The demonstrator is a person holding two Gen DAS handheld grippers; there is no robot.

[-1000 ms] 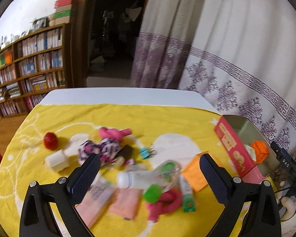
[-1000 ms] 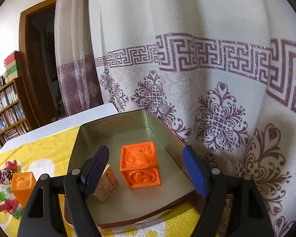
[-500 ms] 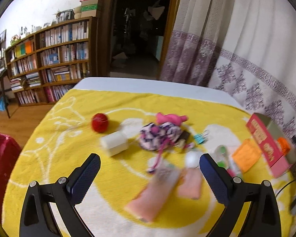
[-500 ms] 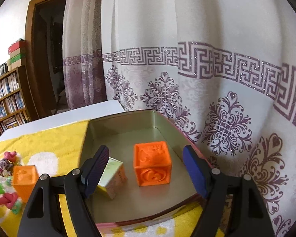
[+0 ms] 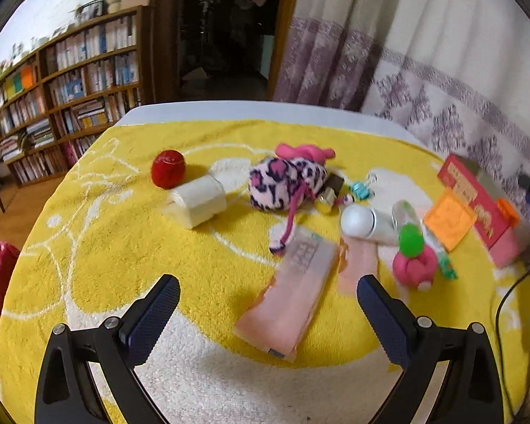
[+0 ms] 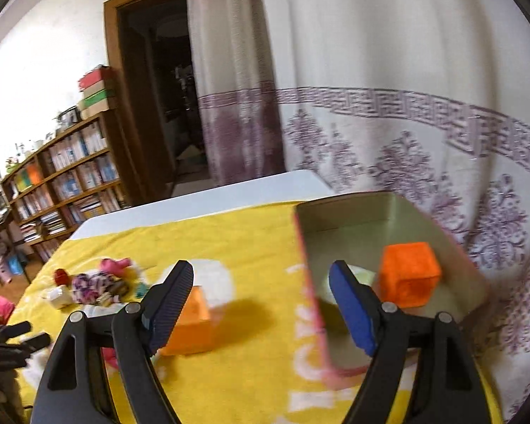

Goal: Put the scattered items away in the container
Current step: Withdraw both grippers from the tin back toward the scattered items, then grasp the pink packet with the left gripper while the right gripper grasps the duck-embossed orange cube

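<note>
Container: open tin box with a red printed outer wall, standing on the yellow towel at the tabletop's curtain-side edge. Contents: one orange cube on the floor of the box, with a pale object beside it, partly hidden behind the right tool's finger.

Items outside the container, placed relative to it:
- Orange block, just beside the red wall.
- Clear bottle with white cap, lying on its side, next beyond the block.
- Pink knotted toy with green ball, near the bottle.
- Two pink packets, side by side, further from the container.
- Teal binder clip and a small dark object, between bottle and pouch.
- Pink leopard-print pouch, with a pink toy touching its far side.
- White roll and red ball, well apart from the container.

Left tool: fingers spread wide, holding nothing, above the towel near the pink packets.

Right tool: fingers spread wide, holding nothing, straddling the container's red wall, with the orange block behind its left finger.
</note>
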